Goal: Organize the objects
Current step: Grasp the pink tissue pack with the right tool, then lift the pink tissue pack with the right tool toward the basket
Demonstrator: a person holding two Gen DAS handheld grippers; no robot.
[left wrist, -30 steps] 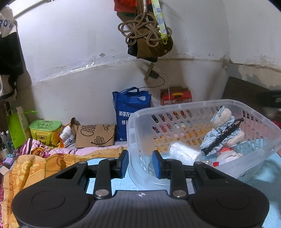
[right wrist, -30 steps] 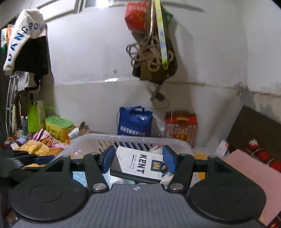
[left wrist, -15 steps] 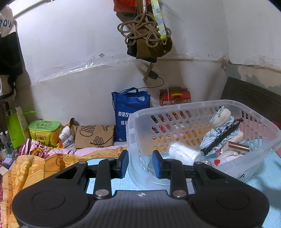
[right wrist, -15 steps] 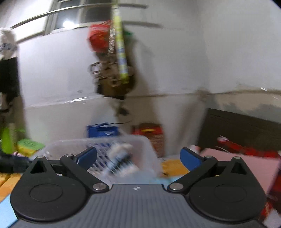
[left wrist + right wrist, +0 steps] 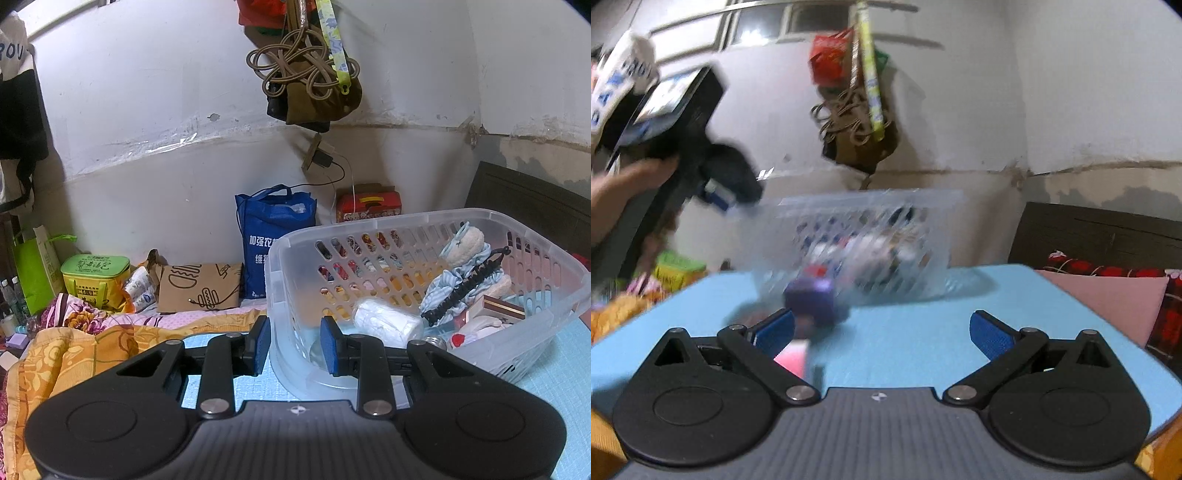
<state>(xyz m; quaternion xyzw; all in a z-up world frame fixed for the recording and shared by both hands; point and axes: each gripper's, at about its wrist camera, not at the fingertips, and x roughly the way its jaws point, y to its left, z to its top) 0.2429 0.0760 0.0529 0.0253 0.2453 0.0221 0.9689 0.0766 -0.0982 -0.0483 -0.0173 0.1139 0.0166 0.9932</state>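
A clear perforated plastic basket (image 5: 554,258) stands on a light blue mat (image 5: 554,373). It holds a white tissue pack (image 5: 386,321), striped socks, a black spiked strip and a cigarette box (image 5: 496,308). My left gripper (image 5: 294,345) is shut on the basket's near left wall. The basket shows blurred in the right wrist view (image 5: 864,240). My right gripper (image 5: 882,334) is open and empty, low over the mat. A blurred purple object (image 5: 812,297) and a pink object (image 5: 792,360) lie by its left finger.
A blue bag (image 5: 275,240), a red box (image 5: 369,203), a brown paper bag (image 5: 199,286) and a green box (image 5: 94,275) line the wall. An orange floral blanket (image 5: 70,350) lies left. The left hand and its gripper (image 5: 683,147) appear at the right view's left.
My right gripper let the cigarette box go into the basket, opened wide and pulled back and down over the mat. My left gripper has stayed on the basket wall.
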